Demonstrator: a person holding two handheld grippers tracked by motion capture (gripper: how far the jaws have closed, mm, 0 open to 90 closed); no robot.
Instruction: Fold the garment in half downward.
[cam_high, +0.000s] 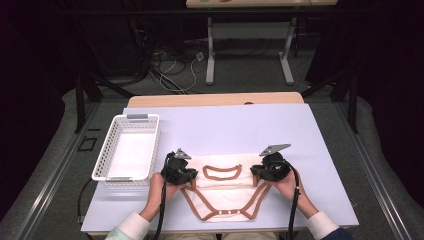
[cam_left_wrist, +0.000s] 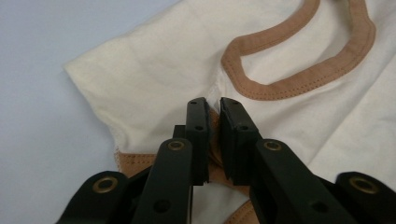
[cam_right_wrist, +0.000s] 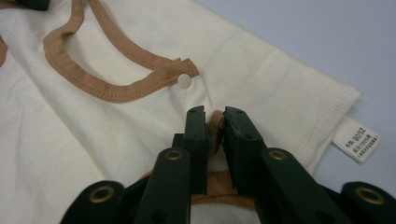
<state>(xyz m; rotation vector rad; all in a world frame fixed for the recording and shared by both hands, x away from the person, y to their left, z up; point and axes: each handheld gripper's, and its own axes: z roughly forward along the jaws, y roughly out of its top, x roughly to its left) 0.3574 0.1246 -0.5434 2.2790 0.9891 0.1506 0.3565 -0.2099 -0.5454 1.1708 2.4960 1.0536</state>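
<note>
Cream baby bodysuit (cam_high: 222, 187) with tan trim, spread flat at lower centre of the high view on the pale table (cam_high: 250, 125). Left gripper (cam_high: 192, 176) clamped on a pinch of fabric and tan binding at the garment's left edge; right gripper (cam_high: 259, 174) likewise clenched on the right edge. White care label (cam_right_wrist: 357, 138) at right of the right gripper view. White perforated basket (cam_high: 152, 145) at left of the high view.

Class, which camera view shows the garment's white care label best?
The right gripper view: the care label hangs off the sleeve hem, its print visible though too small to read. The high view shows the garment too small to show it.
</note>
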